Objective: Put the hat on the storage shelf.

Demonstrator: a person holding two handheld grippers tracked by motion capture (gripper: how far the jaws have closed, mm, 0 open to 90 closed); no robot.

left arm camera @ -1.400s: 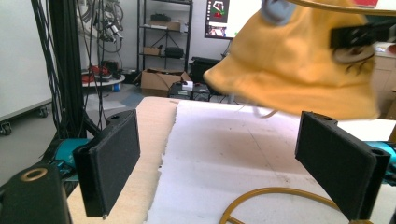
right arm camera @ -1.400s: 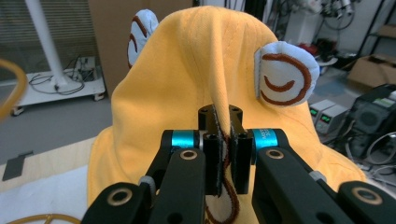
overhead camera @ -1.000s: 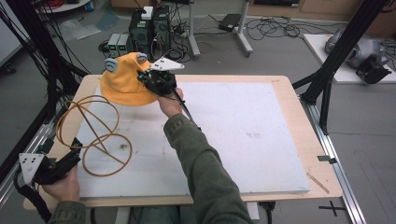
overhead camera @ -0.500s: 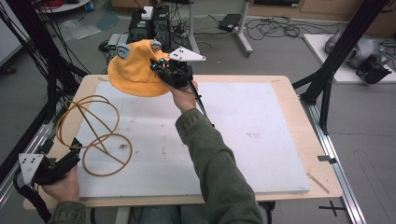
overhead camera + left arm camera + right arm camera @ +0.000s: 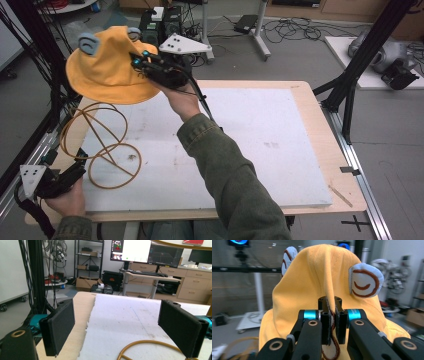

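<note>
Now your right gripper has its fingers clamped on a fold of the yellow hat, holding it in the air above the desk's far left corner. Your left gripper rests at the near left edge, fingers wide apart, just beside the wire hoop.
</note>
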